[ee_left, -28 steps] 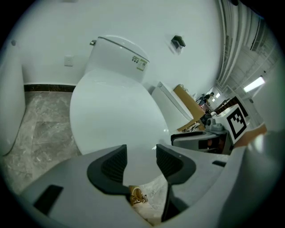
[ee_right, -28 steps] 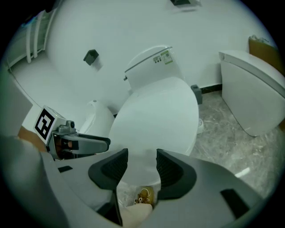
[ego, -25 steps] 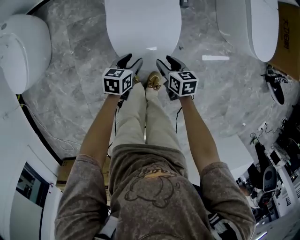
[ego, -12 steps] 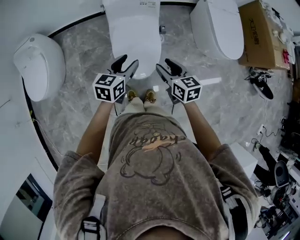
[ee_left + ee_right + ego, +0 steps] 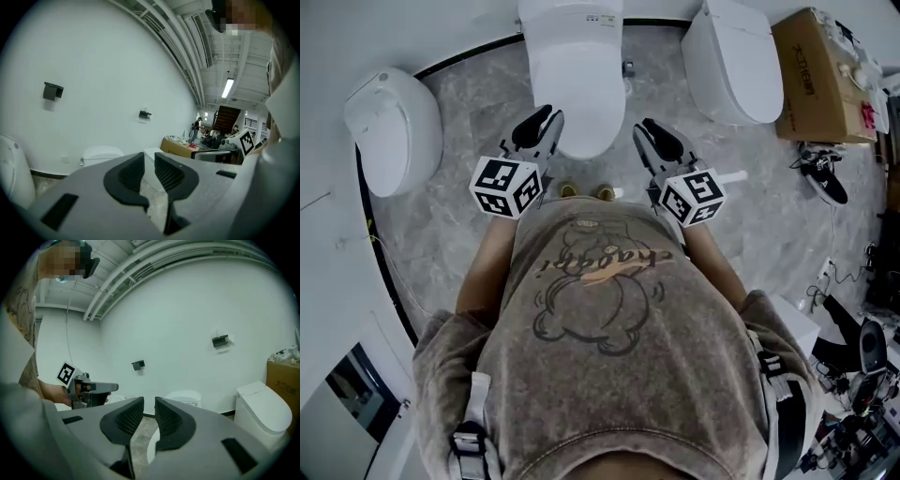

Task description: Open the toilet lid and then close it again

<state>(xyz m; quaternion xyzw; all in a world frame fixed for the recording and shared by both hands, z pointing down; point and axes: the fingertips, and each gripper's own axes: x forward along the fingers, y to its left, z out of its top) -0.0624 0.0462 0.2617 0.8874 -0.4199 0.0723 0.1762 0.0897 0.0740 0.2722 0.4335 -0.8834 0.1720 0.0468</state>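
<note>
The middle toilet (image 5: 577, 75) stands against the wall with its white lid down. My left gripper (image 5: 534, 127) hovers off the bowl's left side and my right gripper (image 5: 661, 141) off its right; neither touches it. Both pairs of jaws are closing, a narrow gap is left between the pads and nothing is in it. In the left gripper view the left gripper (image 5: 149, 159) points nearly level towards the wall and this toilet (image 5: 101, 152). In the right gripper view the right gripper (image 5: 149, 411) frames the same toilet (image 5: 185, 397), with the left gripper (image 5: 86, 389) beside it.
A second toilet (image 5: 394, 131) stands at the left and a third (image 5: 736, 61) at the right. A cardboard box (image 5: 820, 75) and shoes (image 5: 825, 173) lie further right. Grey marble floor (image 5: 478, 234) surrounds the person's feet (image 5: 586, 191). Two small black fixtures (image 5: 220, 341) hang on the wall.
Both grippers have risen from the toilet's front edge and spread slightly apart. Their jaws have narrowed. The head view has pulled up and back, so that more of the room shows.
</note>
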